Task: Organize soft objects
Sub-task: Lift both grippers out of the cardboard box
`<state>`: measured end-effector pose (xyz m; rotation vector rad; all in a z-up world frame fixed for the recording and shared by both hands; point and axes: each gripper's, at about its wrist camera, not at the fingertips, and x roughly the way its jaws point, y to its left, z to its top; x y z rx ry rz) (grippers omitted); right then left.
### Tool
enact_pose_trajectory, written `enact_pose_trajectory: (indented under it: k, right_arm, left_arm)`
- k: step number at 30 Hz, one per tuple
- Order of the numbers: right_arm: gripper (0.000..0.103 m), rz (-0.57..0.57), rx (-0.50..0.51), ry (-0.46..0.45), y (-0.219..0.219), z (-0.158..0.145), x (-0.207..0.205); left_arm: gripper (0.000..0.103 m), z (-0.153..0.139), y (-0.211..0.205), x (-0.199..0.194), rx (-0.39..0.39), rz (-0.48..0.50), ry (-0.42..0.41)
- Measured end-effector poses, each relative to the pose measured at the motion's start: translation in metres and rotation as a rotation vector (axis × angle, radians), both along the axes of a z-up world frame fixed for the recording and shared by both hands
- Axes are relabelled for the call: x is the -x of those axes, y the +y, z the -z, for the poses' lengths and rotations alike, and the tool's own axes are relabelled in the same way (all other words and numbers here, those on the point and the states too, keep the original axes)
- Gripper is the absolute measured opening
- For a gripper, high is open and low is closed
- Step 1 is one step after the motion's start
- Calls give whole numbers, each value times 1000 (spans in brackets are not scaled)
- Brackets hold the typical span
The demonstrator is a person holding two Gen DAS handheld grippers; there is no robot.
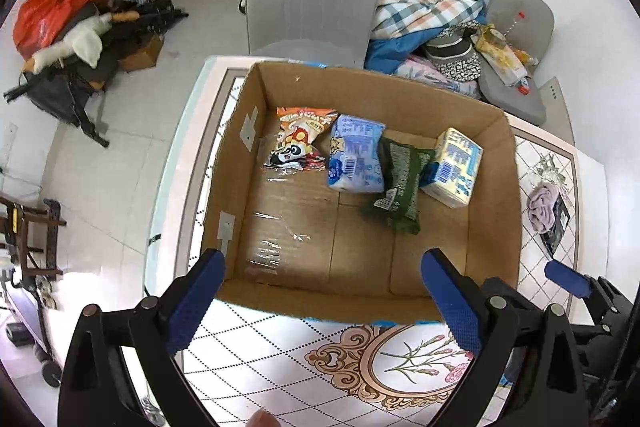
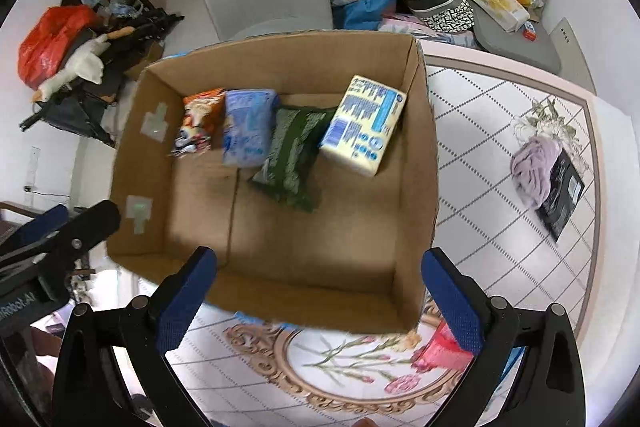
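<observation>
Left gripper: jaws spread wide, holding nothing, poised over the near wall of the cardboard box.
Right gripper: equally wide open and empty, just beside the left one at the same edge.
Box: sits on the patterned counter, open-topped to collect the soft things.
Packed row: snack bag, blue pack, green pack and yellow pack line the far wall, seemingly leaving the front floor free.
Remaining: a purple cloth lies on the counter right of the box, likely next.
</observation>
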<state>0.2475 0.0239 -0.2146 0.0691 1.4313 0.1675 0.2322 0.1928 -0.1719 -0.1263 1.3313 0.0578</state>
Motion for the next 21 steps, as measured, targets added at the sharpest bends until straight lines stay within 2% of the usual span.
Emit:
enact_pose_trajectory:
  k: [6, 8, 12, 16, 19, 21]
  right_arm:
    - [103, 62, -95, -18, -39, -26, 42]
    - [103, 93, -91, -20, -64, -32, 58]
    - [103, 195, -48, -10, -133, -38, 94]
    - [103, 338, 4, 43, -209, -22, 133]
    - [103, 438, 11, 105, -254, 4, 158]
    - [103, 482, 15, 136, -277, 21, 170]
  left_arm:
    - [100, -24, -41, 25, -47, 99, -65]
    - [100, -29, -66, 35, -56, 160, -68]
    - [100, -28, -122, 55, -26, 278, -44]
    - [100, -6, -188, 70, 2, 411, 11]
    - [100, 30, -237, 78, -3, 514, 94]
    - [100, 54, -272, 82, -29, 622, 129]
